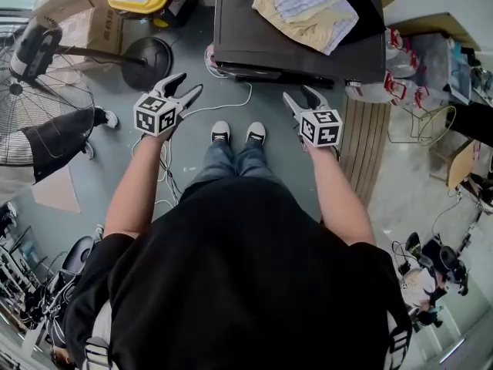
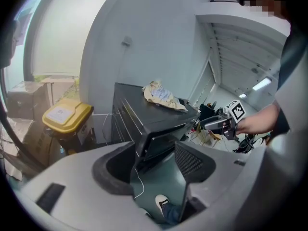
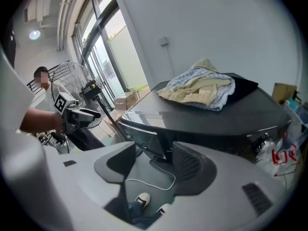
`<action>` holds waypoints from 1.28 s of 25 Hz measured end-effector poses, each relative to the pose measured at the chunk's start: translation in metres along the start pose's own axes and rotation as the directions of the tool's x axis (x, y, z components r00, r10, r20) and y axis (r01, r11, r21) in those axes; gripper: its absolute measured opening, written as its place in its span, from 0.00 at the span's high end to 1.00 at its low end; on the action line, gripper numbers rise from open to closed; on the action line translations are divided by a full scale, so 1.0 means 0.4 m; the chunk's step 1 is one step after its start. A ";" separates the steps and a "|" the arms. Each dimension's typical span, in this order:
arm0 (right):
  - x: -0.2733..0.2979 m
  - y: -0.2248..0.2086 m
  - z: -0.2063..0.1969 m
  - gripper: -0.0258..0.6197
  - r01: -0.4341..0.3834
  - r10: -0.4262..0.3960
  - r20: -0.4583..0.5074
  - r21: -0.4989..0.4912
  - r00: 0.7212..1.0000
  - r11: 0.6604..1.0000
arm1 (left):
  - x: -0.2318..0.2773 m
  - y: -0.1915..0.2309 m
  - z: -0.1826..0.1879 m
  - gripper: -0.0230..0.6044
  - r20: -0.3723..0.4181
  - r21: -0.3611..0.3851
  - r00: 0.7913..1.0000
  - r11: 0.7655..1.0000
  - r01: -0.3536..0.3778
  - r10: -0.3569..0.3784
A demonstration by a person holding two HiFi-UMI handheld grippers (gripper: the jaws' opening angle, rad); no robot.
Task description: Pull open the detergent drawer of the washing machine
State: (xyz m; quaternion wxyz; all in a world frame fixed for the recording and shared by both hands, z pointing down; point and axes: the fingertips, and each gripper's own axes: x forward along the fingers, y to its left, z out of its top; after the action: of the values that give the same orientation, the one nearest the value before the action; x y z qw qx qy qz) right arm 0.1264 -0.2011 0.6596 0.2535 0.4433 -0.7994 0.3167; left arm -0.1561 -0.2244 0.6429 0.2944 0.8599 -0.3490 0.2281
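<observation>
Grey floor; dark washing machine front faces person.

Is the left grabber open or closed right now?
Open. In the left gripper view the left gripper has its jaws spread apart with nothing between them; only the floor and a shoe show through the gap.
</observation>
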 end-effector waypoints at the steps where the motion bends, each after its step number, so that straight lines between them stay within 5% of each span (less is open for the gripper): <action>1: 0.005 -0.002 -0.003 0.58 0.001 -0.001 -0.004 0.003 1.000 1.000 | 0.006 0.002 -0.003 0.54 -0.006 0.001 1.000 1.000 0.003 -0.003; 32: 0.199 0.015 -0.022 0.62 -0.049 0.047 -0.054 -0.033 0.997 0.998 | 0.258 -0.033 -0.058 0.59 -0.106 0.079 0.990 0.992 0.097 -0.089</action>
State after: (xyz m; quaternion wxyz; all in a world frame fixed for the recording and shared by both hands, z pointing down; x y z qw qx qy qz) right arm 0.0842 -0.2358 0.7183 0.2745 0.4110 -0.8080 0.3207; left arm -0.0833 -0.2494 0.7168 0.2855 0.8742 -0.2831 0.2722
